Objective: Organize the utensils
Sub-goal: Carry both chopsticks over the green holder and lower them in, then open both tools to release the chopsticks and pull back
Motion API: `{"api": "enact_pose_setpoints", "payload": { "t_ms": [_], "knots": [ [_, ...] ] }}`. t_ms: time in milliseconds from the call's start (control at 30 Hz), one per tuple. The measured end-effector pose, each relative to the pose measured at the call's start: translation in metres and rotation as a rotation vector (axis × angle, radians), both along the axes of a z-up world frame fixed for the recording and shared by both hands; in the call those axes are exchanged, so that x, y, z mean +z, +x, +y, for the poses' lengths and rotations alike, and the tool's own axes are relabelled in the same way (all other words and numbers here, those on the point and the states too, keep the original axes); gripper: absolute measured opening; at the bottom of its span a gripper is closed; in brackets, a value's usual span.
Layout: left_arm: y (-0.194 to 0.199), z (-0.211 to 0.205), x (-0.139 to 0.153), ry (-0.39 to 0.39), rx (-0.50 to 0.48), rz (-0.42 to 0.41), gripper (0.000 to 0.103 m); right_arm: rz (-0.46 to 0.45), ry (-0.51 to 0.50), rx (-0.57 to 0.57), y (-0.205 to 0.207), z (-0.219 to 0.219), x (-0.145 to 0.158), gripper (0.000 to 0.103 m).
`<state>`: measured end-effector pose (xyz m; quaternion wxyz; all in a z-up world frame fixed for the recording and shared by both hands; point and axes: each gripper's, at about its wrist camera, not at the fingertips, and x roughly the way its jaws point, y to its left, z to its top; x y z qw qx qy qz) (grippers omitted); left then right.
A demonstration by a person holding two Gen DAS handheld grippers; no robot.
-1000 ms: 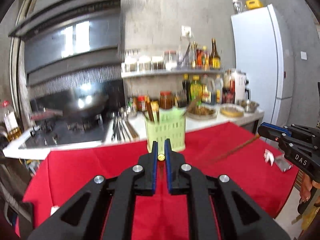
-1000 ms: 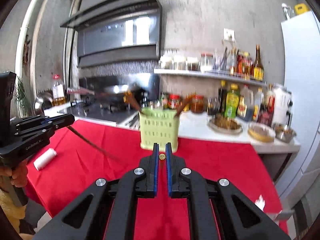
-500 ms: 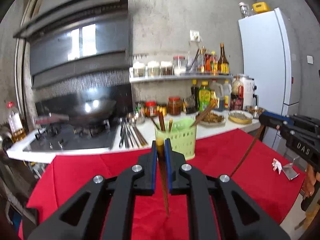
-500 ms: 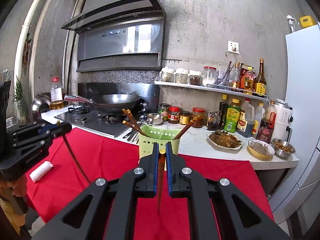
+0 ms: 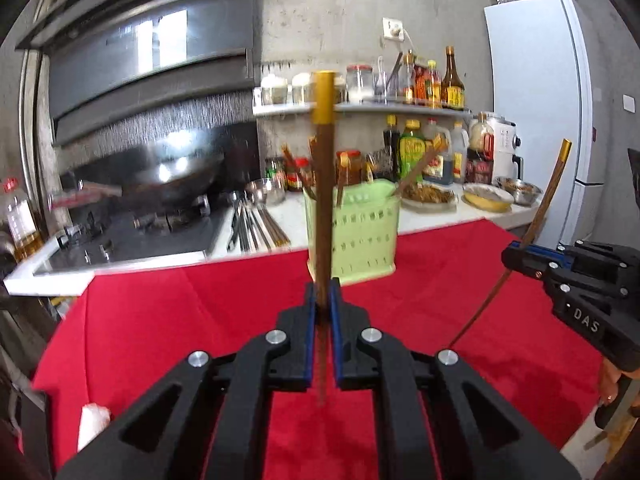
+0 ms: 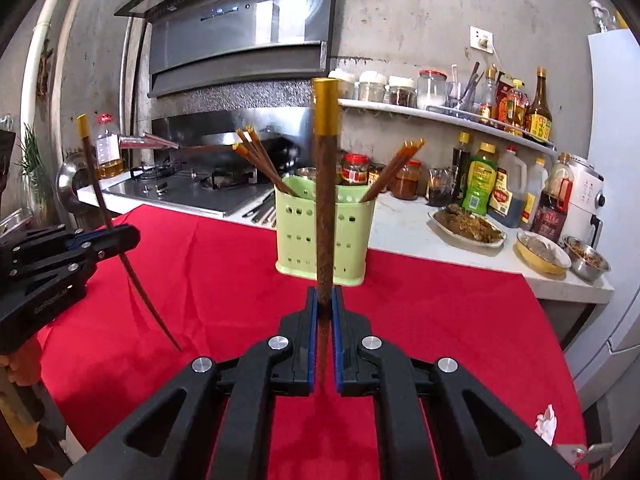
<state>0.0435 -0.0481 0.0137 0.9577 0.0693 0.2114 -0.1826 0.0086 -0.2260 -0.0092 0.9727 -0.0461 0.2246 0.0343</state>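
We have a chopstick in each gripper. The left gripper (image 5: pixel 323 296) is clamped on one dark brown chopstick (image 5: pixel 323 184), and the right gripper (image 6: pixel 325 300) is clamped on the other chopstick (image 6: pixel 325 200). Both sticks stand nearly upright in the jaws, gold-capped end up, thin tip down toward the red tablecloth (image 6: pixel 200 280).

What matters for the coming move is how each stick lies against the green utensil holder (image 6: pixel 326 232). The holder stands near the back edge of the red-covered table, just in front of the white counter (image 6: pixel 420 240), and it is straight ahead of both grippers in their own views. It already holds several chopsticks (image 6: pixel 256 156) leaning out over its rim. The long axis of each held stick is roughly vertical, which matches the holder's open top, so we judge little turning is needed; the tips, though, hang below the holder's rim, so each stick would have to rise before it goes forward and in.

We cannot say for sure which hand is nearer. From the right wrist view the holder looks slightly larger and closer, so we would guess the right hand leads, while the left keeps to its own side so the sticks do not cross.
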Motion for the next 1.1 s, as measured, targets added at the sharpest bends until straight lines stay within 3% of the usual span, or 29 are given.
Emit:
{"api": "enact_pose_setpoints", "payload": {
  "t_ms": [333, 600, 733, 967, 1100],
  "knots": [
    [0.056, -0.046, 0.056, -0.06, -0.084, -0.116, 0.006, -0.111, 0.035, 0.023, 0.05, -0.015, 0.056, 0.007],
    [0.1, -0.07, 0.097, -0.084, -0.069, -0.233, 0.006, -0.217, 0.023, 0.006, 0.095, -0.022, 0.099, 0.007],
    [0.12, -0.077, 0.095, -0.087, -0.058, -0.231, 0.006, -0.21, 0.032, -0.003, 0.121, -0.026, 0.101, 0.007],
    [0.155, -0.083, 0.062, -0.049, -0.055, -0.148, 0.007, -0.124, 0.021, -0.009, 0.158, -0.027, 0.074, 0.007],
    [0.166, -0.083, 0.051, -0.035, -0.054, -0.109, 0.008, -0.074, 0.011, -0.027, 0.17, -0.026, 0.06, 0.014]
  ]
}}
